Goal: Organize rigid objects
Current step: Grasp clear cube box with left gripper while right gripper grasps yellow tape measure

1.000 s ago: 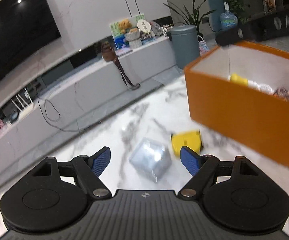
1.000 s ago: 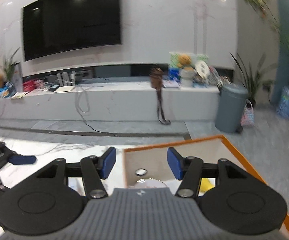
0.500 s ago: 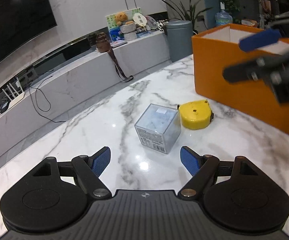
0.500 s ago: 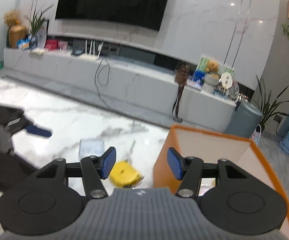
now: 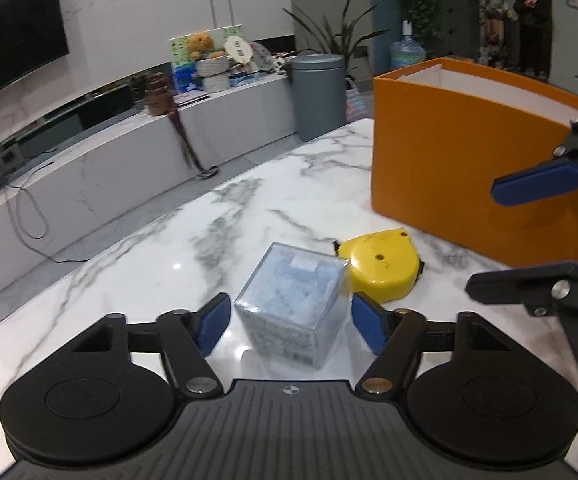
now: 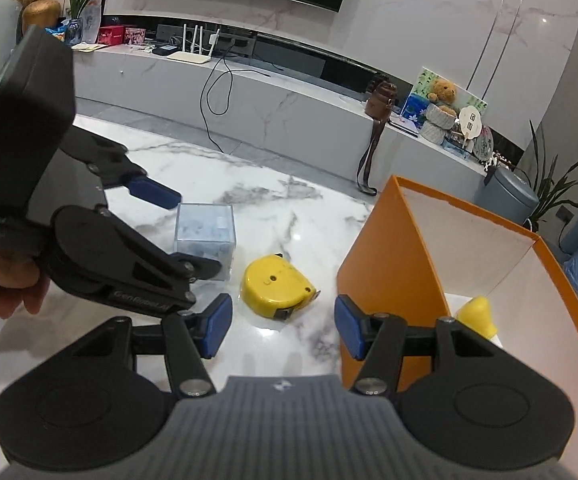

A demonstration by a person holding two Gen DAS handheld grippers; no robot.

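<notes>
A clear plastic cube box (image 5: 292, 299) sits on the marble table between the open fingers of my left gripper (image 5: 291, 323), which straddle it without touching. A yellow tape measure (image 5: 381, 266) lies just beyond it to the right. An orange box (image 5: 457, 168) stands at the right. In the right wrist view my right gripper (image 6: 280, 328) is open and empty, a little short of the tape measure (image 6: 275, 290), with the cube (image 6: 205, 237) and the left gripper (image 6: 169, 232) to its left. The orange box (image 6: 389, 248) holds a yellow object (image 6: 476, 314).
The marble table (image 5: 161, 256) ends at a far edge, with floor beyond. A long white TV bench (image 6: 273, 108) with clutter, a grey bin (image 5: 317, 94) and plants stand behind. The right gripper's fingers (image 5: 537, 184) reach in at the right of the left wrist view.
My left gripper has come down and forward so the cube now lies between its fingers. My right gripper has left the orange box, swung left and lowered toward the tape measure.
</notes>
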